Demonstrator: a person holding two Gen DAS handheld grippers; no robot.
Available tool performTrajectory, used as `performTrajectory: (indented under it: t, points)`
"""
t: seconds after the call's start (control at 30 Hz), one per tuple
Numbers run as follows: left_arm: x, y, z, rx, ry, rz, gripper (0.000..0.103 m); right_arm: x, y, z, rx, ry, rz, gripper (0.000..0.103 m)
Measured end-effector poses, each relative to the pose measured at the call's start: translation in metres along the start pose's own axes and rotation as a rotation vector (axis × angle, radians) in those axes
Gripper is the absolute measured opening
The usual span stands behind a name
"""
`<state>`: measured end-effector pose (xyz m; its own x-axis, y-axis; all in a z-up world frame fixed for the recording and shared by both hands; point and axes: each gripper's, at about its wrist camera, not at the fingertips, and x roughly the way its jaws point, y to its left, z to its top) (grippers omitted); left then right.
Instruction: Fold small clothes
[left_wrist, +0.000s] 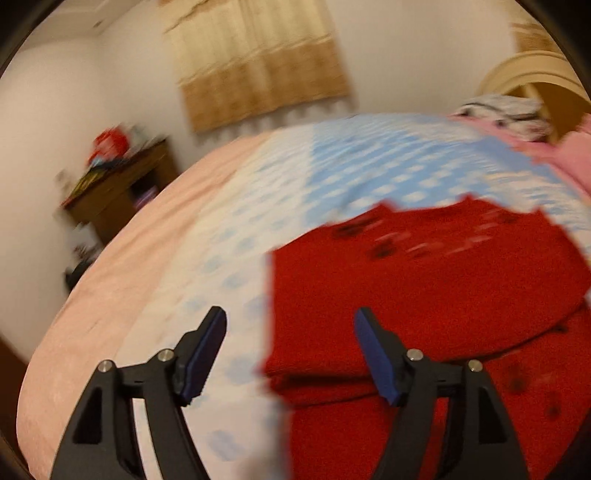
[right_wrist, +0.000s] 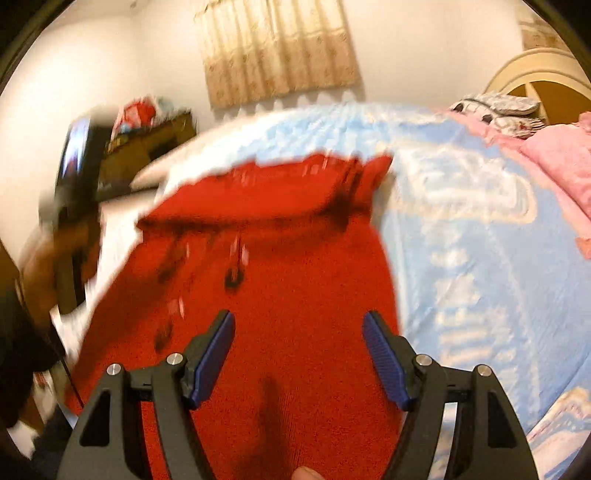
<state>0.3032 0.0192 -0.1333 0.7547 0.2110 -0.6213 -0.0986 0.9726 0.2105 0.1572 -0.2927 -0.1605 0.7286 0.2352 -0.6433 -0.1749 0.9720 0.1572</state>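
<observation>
Left wrist view: left hand-held gripper (left_wrist: 290, 325) spread wide, nothing between its blue pads (left_wrist: 205, 356). It hangs over the left edge of the red garment (left_wrist: 424, 280), one finger above the bed cover, the other above red cloth. Whether the tips touch the fabric cannot be told; the frame is motion-blurred.

Red garment: knitted, lying on the bed (left_wrist: 155, 258), with an upper layer doubled over a lower one and a stacked fold edge just ahead of the gripper. Small dark and pale markings on its far part, too blurred to read.

Blue-and-white patterned cover (left_wrist: 369, 166) runs beyond the garment; a plain pink band of bedding lies left of it. Pink bedding (left_wrist: 561, 155) and a grey-white patterned bundle (left_wrist: 502, 110) sit at the far right of the garment, by the curved headboard (left_wrist: 532, 70). Wooden cabinet (left_wrist: 118, 184) with clutter stands far left of the garment; beige curtain (left_wrist: 258, 62) on the wall behind.

Right wrist view: right hand-held gripper (right_wrist: 298, 325) also spread, holding nothing, poised over the near middle of the red garment (right_wrist: 295, 266). A raised crease runs toward the camera between the fingers. Garment's far end shows a folded band. Left gripper body (right_wrist: 77, 166) appears blurred at the garment's left, gripped by a hand (right_wrist: 40, 258).
</observation>
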Motion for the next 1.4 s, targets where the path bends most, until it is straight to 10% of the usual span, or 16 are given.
performTrajectory:
  t: [0.4,0.47,0.5,0.73,1.0,1.2,1.4]
  points:
    - [0.037,0.023,-0.025,-0.137,0.104,-0.050,0.076,0.084,-0.024,0.091,0.117,0.085,-0.056,0.052]
    - [0.036,0.022,-0.025,-0.132,0.101,-0.054,0.076,0.105,-0.029,0.091,0.122,0.117,-0.076,0.034]
    - [0.035,0.024,-0.024,-0.133,0.099,-0.059,0.076,0.106,-0.031,0.090,0.111,0.117,-0.095,0.007]
    - [0.044,0.024,-0.023,-0.125,0.114,-0.056,0.086,0.086,-0.037,0.096,0.083,0.032,-0.169,0.007]
    - [0.043,0.017,-0.026,-0.085,0.103,-0.039,0.087,0.113,-0.048,0.087,0.079,0.158,-0.194,0.009]
    - [0.044,0.012,-0.026,-0.059,0.102,-0.022,0.087,0.085,-0.020,0.103,-0.011,0.028,-0.385,0.040]
    - [0.044,0.014,-0.026,-0.079,0.108,-0.027,0.091,0.098,0.026,0.112,-0.129,0.030,-0.183,0.044]
